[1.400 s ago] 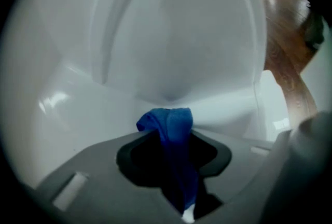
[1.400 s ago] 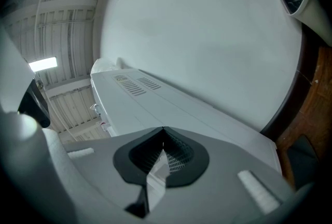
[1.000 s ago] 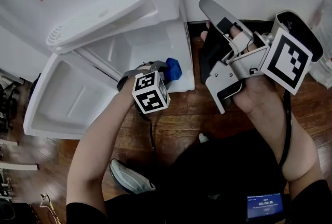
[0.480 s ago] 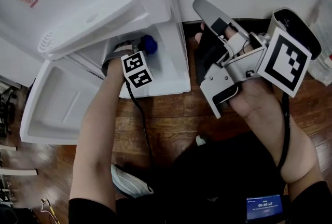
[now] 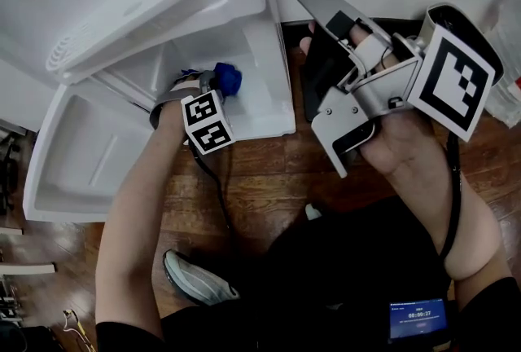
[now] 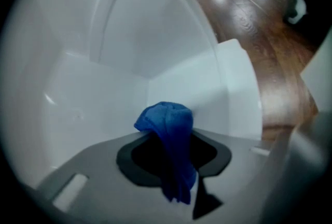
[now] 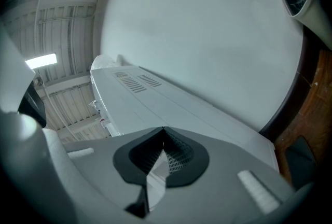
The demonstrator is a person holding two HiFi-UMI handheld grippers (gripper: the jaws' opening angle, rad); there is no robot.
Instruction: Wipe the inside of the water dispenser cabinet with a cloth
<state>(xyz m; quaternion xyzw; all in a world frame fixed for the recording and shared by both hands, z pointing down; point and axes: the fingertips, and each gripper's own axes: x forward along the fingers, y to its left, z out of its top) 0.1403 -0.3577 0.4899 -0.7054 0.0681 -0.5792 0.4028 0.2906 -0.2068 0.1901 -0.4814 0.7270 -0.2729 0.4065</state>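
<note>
From the head view, the left gripper (image 5: 218, 82) reaches into the open white cabinet (image 5: 264, 69), with its marker cube (image 5: 206, 123) facing up. A blue cloth (image 5: 229, 77) bunches at its tip, over the cabinet's bottom panel. The door (image 5: 69, 151) hangs open to the left over the wooden floor (image 5: 260, 171), and a shoe (image 5: 195, 281) shows below. The right gripper (image 5: 313, 4) is held up high, well apart from the cabinet, jaws together. This view doesn't show how the left jaws sit on the cloth

The left gripper view does: the jaws are clamped on the cloth, which sticks out ahead as a rounded wad, with a tail hanging back between them. Behind it the cabinet's walls meet in a corner. Whether the wad touches a wall can't be told

The right gripper view shows its jaws pressed together with nothing between them. It looks away from the cabinet, at a white casing (image 7: 155, 98) with vent slots, a plain wall (image 7: 207, 26) and a ceiling lamp (image 7: 41, 60), none of which the head view shows
</note>
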